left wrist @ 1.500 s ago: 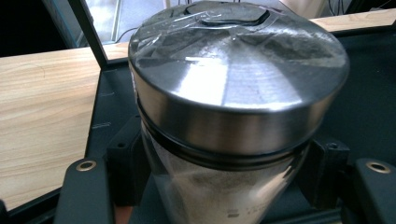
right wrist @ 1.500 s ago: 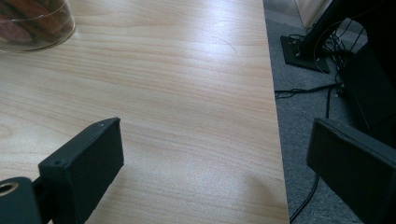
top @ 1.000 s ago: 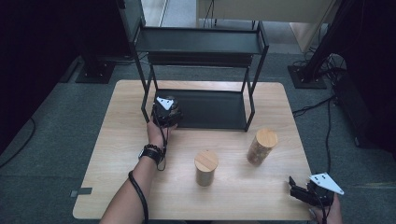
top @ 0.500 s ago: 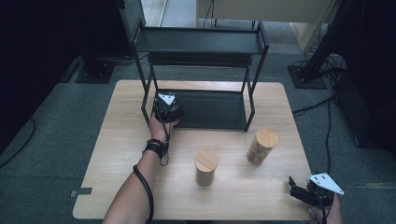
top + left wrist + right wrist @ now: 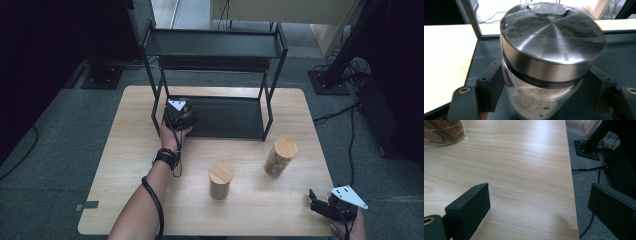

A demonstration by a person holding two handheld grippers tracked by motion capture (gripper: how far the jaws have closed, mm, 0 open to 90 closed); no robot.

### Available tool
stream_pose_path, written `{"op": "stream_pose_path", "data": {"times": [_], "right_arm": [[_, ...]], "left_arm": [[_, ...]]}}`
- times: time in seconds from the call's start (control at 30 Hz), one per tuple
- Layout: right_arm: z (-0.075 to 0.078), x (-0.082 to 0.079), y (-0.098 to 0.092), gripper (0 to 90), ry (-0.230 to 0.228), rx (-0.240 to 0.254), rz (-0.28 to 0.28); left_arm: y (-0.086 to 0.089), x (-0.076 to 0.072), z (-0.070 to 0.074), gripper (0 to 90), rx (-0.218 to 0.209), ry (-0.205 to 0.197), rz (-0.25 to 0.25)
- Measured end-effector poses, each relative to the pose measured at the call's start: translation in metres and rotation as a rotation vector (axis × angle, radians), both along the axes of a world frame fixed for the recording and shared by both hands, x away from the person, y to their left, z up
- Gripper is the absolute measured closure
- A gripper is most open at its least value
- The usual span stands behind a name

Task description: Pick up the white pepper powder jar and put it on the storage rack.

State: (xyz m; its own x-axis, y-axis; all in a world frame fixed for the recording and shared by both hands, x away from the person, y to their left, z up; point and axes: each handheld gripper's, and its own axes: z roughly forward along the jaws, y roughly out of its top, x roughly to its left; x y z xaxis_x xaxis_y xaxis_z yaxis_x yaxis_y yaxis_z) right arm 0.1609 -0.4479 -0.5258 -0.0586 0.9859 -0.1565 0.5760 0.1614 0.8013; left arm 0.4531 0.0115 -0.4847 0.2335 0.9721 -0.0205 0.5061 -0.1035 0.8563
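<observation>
Your left claw [image 5: 541,100] pinches the steel-lidded jar [image 5: 549,57] upright over the rack's bottom shelf [image 5: 230,117]; your right claw [image 5: 325,206] rests spread at the desk [image 5: 125,150] corner.

The right hand-held gripper [image 5: 537,202] hangs with jaws wide apart over the tabletop [image 5: 519,162] at its edge; a glass jar [image 5: 441,132] stands at the upper left, cables [image 5: 596,170] on grey floor
</observation>
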Motion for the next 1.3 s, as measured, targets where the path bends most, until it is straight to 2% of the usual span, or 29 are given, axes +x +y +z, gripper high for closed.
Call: {"op": "stream_pose_path", "data": {"times": [0.13,0.53,0.57,0.6,0.67,0.9,0.97,1.07,1.3], "right_arm": [[0.0,0.0,0.0,4.1,-0.001,-0.005,-0.003],[0.0,-0.001,0.001,4.1,-0.002,-0.01,-0.003],[0.0,-0.001,0.001,4.1,-0.001,-0.01,-0.003],[0.0,-0.001,0.001,4.1,-0.001,-0.01,-0.003],[0.0,-0.001,0.001,4.1,0.0,-0.012,-0.002],[0.0,0.0,0.002,4.1,0.0,-0.014,-0.004],[0.0,-0.001,0.002,4.1,-0.001,-0.014,-0.004],[0.0,0.0,0.002,4.1,0.0,-0.015,-0.004],[0.0,0.0,0.002,4.1,0.0,-0.016,-0.004]], "left_arm": [[0.002,-0.005,0.0,22.0,-0.014,0.003,-0.006],[0.002,-0.023,-0.007,20.9,0.003,-0.005,-0.022],[0.002,-0.024,-0.008,18.0,-0.007,-0.003,-0.045],[0.001,-0.026,-0.008,11.4,-0.006,-0.001,-0.056],[-0.001,-0.029,-0.009,11.0,0.007,-0.008,-0.064],[-0.003,-0.036,-0.008,10.7,-0.012,-0.025,-0.071],[-0.003,-0.038,-0.007,0.2,-0.021,-0.031,-0.084],[-0.002,-0.041,-0.009,0.1,-0.016,-0.031,-0.073],[0.004,-0.047,-0.014,0.1,-0.01,-0.02,-0.085]]}}
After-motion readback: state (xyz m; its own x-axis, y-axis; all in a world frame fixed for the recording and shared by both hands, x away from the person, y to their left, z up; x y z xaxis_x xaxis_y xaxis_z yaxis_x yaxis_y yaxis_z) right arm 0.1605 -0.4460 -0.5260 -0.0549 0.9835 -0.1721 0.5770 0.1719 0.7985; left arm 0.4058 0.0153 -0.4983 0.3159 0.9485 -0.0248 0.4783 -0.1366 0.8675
